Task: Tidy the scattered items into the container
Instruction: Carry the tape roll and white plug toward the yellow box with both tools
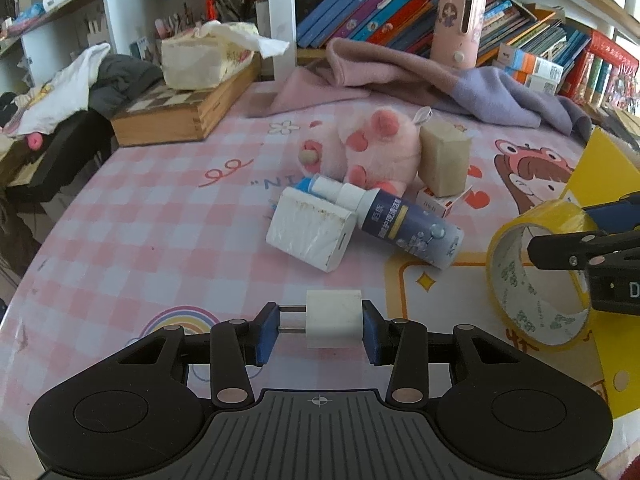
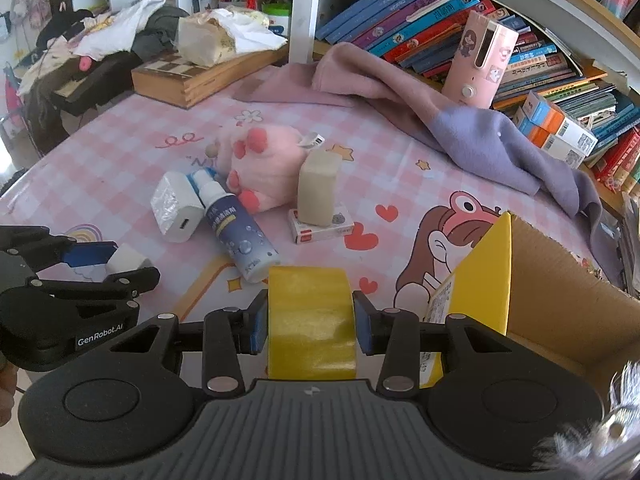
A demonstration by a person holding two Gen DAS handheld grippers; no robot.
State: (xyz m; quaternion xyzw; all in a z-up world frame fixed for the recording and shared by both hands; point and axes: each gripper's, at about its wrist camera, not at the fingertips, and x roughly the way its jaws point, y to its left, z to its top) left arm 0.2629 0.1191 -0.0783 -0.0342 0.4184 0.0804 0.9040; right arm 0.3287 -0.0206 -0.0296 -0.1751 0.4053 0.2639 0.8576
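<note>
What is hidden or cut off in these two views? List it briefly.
- Cardboard box with yellow flaps: right wrist view, inside hidden by its own wall; left wrist view, cut by the right edge.
- Small red-and-white carton: left wrist view, mostly behind the blue spray bottle.
- Spray bottle's print: too small to read.

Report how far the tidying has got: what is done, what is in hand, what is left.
Done: nothing shows inside the cardboard box in the part visible.

In hand: the left gripper is shut on the small white plug adapter; the right gripper is shut on the yellow tape roll.

Left on the table: the white charger, spray bottle, pink plush toy, beige block and the small red-and-white box under it.
</note>
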